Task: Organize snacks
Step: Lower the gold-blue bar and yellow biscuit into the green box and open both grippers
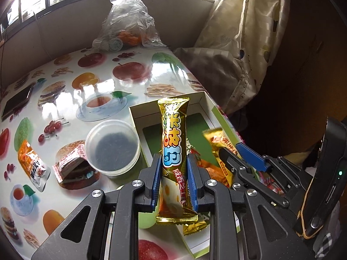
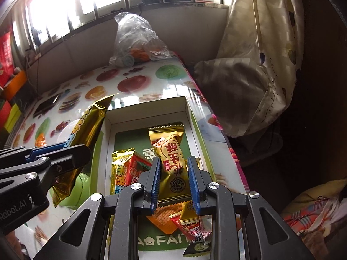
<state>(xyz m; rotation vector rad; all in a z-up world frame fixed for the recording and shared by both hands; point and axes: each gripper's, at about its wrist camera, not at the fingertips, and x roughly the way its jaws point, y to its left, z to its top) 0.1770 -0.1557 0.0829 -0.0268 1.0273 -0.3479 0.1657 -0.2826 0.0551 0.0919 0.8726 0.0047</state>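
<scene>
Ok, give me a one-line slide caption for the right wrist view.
Right gripper holds a gold peanut candy over the snack-filled white box; left gripper alongside grips a gold snack bar.

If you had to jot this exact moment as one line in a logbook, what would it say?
left gripper: shut on long gold snack bar | right gripper: shut on gold peanut candy | both above open box | packets inside

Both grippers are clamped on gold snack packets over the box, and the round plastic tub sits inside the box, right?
Not quite. The round plastic tub sits on the tablecloth, left of the box, as the left wrist view shows. Left gripper and right gripper do each clamp a gold packet.
</scene>
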